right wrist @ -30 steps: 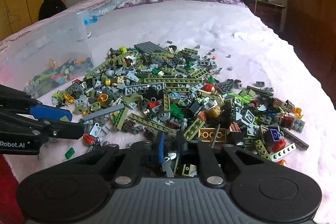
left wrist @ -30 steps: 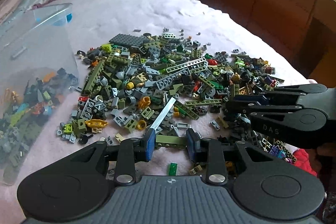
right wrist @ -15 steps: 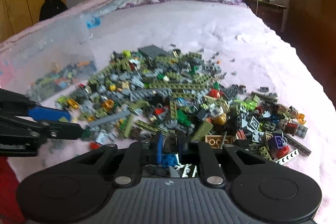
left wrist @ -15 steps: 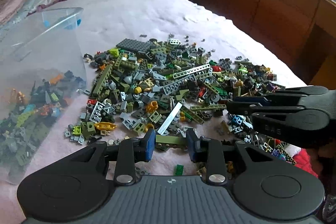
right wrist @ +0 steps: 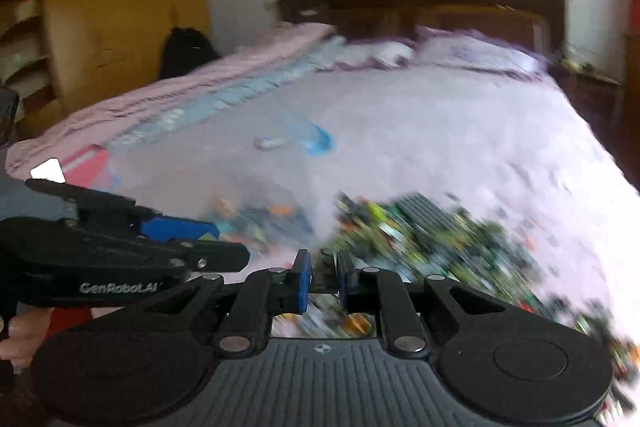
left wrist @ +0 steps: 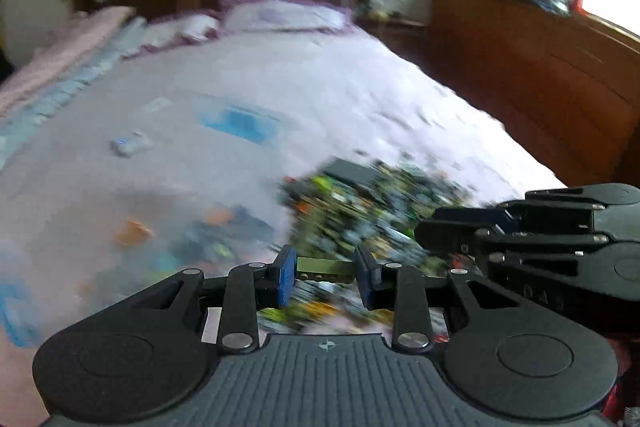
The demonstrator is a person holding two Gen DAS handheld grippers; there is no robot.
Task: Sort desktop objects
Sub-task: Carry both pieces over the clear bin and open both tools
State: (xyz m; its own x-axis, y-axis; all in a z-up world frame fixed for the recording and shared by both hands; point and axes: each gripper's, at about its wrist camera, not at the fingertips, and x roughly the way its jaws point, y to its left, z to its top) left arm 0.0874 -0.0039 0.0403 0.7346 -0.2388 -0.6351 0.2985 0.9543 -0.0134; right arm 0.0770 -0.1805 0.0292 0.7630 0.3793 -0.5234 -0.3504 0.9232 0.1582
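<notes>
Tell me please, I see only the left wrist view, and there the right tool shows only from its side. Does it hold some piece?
Observer: Yes. In the right wrist view the right tool is shut on a small dark brick between its blue pads.
Operator: Thank you. My view is cut off at the left edge. What stands beyond the bed on that side?
Observer: A yellow wooden wardrobe stands there, past the far edge of the bed.
</notes>
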